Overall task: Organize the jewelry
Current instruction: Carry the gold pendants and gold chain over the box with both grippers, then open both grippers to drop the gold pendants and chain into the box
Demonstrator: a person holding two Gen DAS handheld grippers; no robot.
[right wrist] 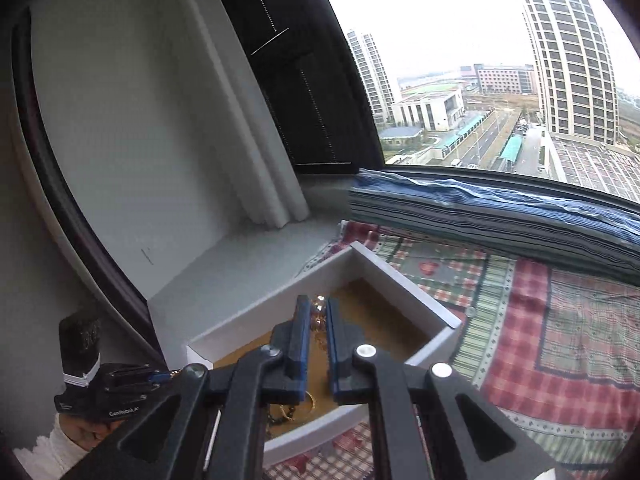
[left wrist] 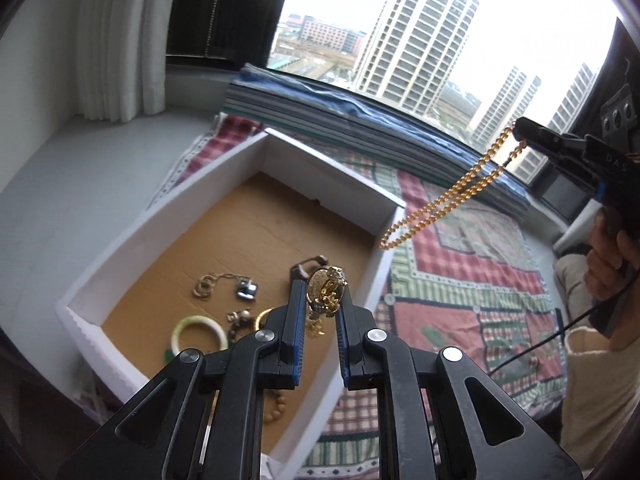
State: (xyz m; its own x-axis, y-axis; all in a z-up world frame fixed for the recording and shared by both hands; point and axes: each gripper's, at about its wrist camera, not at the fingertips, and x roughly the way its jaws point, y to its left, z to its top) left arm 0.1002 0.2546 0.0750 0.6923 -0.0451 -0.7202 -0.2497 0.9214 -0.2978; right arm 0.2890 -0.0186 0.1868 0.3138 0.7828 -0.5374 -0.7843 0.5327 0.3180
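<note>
Left wrist view: left hand-held gripper (left wrist: pixel 323 292) at lower centre, jaws narrow, pinching a gold brooch (left wrist: pixel 326 289) between the blue pads, held above the box. White box (left wrist: pixel 224 184) with brown cardboard floor fills centre-left; inside near the bottom edge lie a pale bangle (left wrist: pixel 199 332), linked gold rings (left wrist: pixel 204 286), a small dark charm (left wrist: pixel 247 290), dark beads (left wrist: pixel 239 318), partly hidden by the gripper. Right hand-held gripper (left wrist: pixel 520 132) enters from the upper right, jaws closed on a gold bead chain (left wrist: pixel 440 200); the chain hangs in a loop slanting down-left, its low end over the box's right rim. A hand (left wrist: pixel 612 256) grips that tool at the right edge. Patchwork quilt (left wrist: pixel 460 280) under and right of the box, folded striped bedding (left wrist: pixel 360 120) along the window (left wrist: pixel 440 20), curtain (left wrist: pixel 116 40) upper left. Right wrist view: right hand-held gripper (right wrist: pixel 318 308) at lower centre, jaws narrow, gold beads of the chain (right wrist: pixel 318 310) visible between the tips. Box (right wrist: pixel 400 280) below and behind it, more gold pieces (right wrist: pixel 292 408) seen under the fingers, blurred. The left tool's body (right wrist: pixel 120 388) shows at lower left, its jaws hidden here. Quilt (right wrist: pixel 560 340) right, bedding (right wrist: pixel 480 208) by the window (right wrist: pixel 460 40).
</note>
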